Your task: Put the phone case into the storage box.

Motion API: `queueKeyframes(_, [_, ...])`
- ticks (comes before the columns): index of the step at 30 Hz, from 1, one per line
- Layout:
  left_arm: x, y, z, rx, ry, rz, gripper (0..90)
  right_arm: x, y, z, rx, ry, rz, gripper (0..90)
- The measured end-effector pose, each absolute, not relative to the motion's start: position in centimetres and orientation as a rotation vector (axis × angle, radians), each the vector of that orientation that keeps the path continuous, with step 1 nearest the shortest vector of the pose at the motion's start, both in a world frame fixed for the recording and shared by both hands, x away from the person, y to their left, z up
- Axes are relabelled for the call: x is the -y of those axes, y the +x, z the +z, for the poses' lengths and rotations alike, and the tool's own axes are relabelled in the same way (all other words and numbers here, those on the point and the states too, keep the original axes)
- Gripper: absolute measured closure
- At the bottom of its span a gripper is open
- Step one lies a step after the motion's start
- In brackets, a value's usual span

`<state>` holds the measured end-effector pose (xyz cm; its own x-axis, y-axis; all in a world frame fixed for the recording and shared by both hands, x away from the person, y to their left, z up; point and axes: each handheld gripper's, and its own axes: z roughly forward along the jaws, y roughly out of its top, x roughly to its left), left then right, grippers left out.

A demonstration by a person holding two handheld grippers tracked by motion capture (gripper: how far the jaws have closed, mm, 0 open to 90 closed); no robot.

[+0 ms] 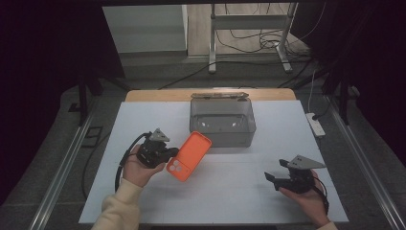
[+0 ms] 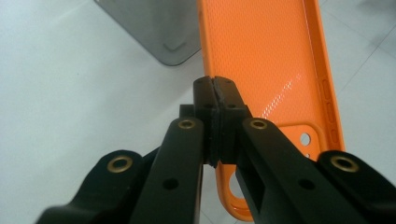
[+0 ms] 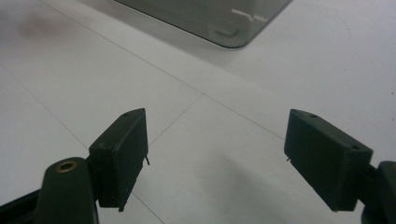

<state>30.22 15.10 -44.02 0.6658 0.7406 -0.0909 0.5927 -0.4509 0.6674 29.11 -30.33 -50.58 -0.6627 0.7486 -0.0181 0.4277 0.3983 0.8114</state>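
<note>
**Orange phone case pinched at left, right gripper wide**

The left gripper (image 2: 215, 100) is clamped tight on the edge of an orange phone case (image 1: 188, 156), held in front of the clear plastic bin (image 1: 222, 122). Right of the bin, the right gripper (image 3: 215, 158) hovers over the white tabletop (image 1: 230, 191), jaws spread wide, holding nothing.

Left hand-held gripper (image 1: 173, 152) gripped in the left hand (image 1: 140, 167), jaws pinched tight together, right hand-held gripper (image 1: 272, 178) held low in the right hand (image 1: 306, 199), jaws spread wide apart
</note>
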Motion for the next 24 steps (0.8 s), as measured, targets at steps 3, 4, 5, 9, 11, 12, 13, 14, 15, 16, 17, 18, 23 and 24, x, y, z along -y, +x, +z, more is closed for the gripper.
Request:
queueKeyframes(3, [-14.9, 30.2, -43.7, -1.008, 2.191, 0.281, 89.2, 30.3, 29.1, -50.6, -2.279, 1.017, 1.152, 21.7])
queueKeyframes(4, [-14.8, 30.2, -43.7, -1.005, 2.187, 0.284, 89.2, 30.3, 29.1, -50.6, -2.278, 1.018, 1.149, 21.7])
queueKeyframes(5, [-14.8, 30.2, -43.7, -0.998, 2.187, 0.282, 89.2, 30.3, 29.2, -50.6, -2.279, 1.018, 1.149, 21.7])
queueKeyframes(9, [-14.7, 30.1, -43.9, -0.986, 2.201, 0.280, 89.2, 30.3, 29.1, -50.6, -2.271, 1.021, 1.155, 21.8])
queueKeyframes(11, [-14.5, 30.0, -44.1, -0.983, 2.207, 0.276, 89.2, 30.3, 29.1, -50.6, -2.269, 1.020, 1.156, 21.7])
queueKeyframes(12, [-14.4, 30.0, -44.2, -0.984, 2.208, 0.276, 89.2, 30.3, 29.1, -50.6, -2.269, 1.019, 1.155, 21.8])
queueKeyframes(13, [-14.4, 29.9, -44.2, -0.984, 2.207, 0.279, 89.2, 30.3, 29.1, -50.6, -2.269, 1.019, 1.154, 21.8])
queueKeyframes(14, [-14.4, 29.9, -44.2, -0.983, 2.206, 0.278, 89.2, 30.3, 29.1, -50.5, -2.269, 1.018, 1.154, 21.8])
queueKeyframes(15, [-14.3, 29.9, -44.1, -0.982, 2.203, 0.276, 89.2, 30.3, 29.1, -50.5, -2.269, 1.018, 1.148, 21.8])
queueKeyframes(16, [-14.3, 29.8, -44.1, -0.982, 2.201, 0.277, 89.2, 30.2, 29.1, -50.5, -2.268, 1.015, 1.153, 21.8])
queueKeyframes(17, [-14.2, 29.8, -44.1, -0.977, 2.202, 0.276, 89.2, 30.2, 29.1, -50.5, -2.268, 1.013, 1.155, 21.8])
queueKeyframes(18, [-14.1, 29.8, -44.0, -0.975, 2.201, 0.276, 89.2, 30.2, 29.1, -50.5, -2.270, 1.010, 1.161, 21.8])
queueKeyframes(23, [-13.7, 29.6, -43.9, -0.958, 2.207, 0.281, 89.2, 30.0, 29.3, -50.5, -2.276, 1.005, 1.164, 21.8])
queueKeyframes(24, [-13.7, 29.6, -43.9, -0.957, 2.208, 0.283, 89.2, 30.0, 29.3, -50.5, -2.277, 1.005, 1.164, 21.7])
